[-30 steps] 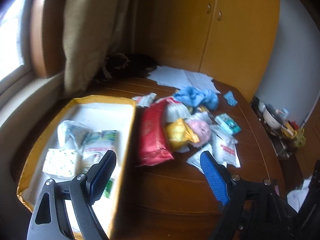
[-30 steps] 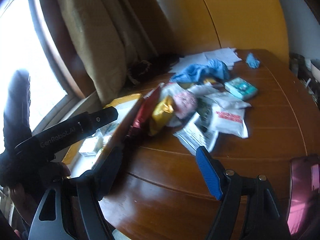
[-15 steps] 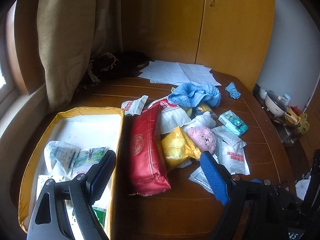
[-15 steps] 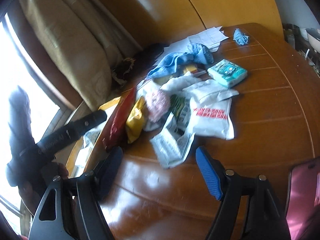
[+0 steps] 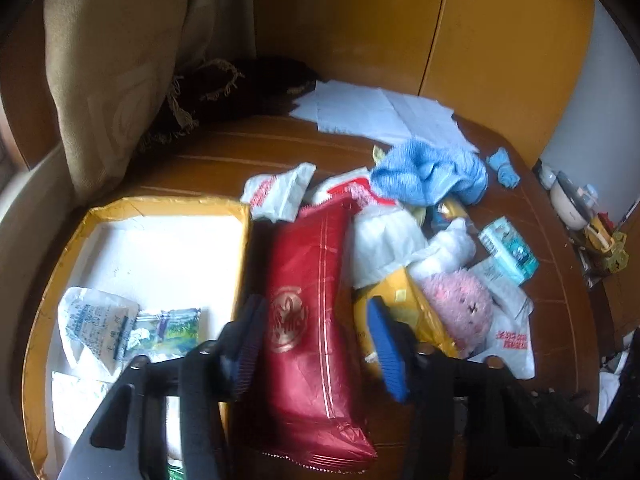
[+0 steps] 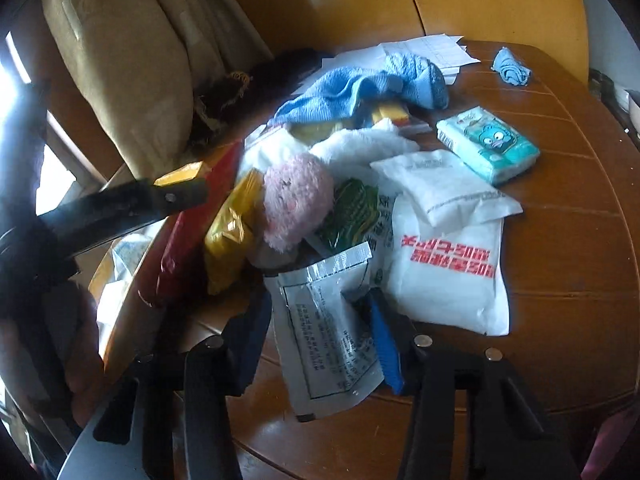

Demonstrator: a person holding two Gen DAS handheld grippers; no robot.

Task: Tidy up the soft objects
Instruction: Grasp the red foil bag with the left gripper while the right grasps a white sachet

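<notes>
A long red packet [image 5: 308, 312] lies on the brown table beside a yellow-rimmed white box [image 5: 168, 240]. My left gripper [image 5: 316, 344] is open, its fingers on either side of the red packet. A pile to the right holds a yellow packet [image 5: 400, 304], a pink plush [image 5: 460, 308], a blue towel [image 5: 428, 176] and white pouches. In the right wrist view my right gripper [image 6: 320, 340] is open around a silver sachet [image 6: 328, 344]. The pink plush [image 6: 296, 200], yellow packet [image 6: 232, 232] and a big white pouch [image 6: 448, 268] lie just beyond.
The box holds several small packets [image 5: 104, 324]. A teal tissue pack [image 6: 488, 144], a small blue cloth [image 6: 510, 66] and white papers [image 5: 380, 116] lie farther back. A curtain [image 5: 116, 64] and wooden cupboard doors [image 5: 480, 32] stand behind the table.
Both grippers have moved forward and down to the pile. The left one now straddles the red packet and the right one straddles the silver sachet.
</notes>
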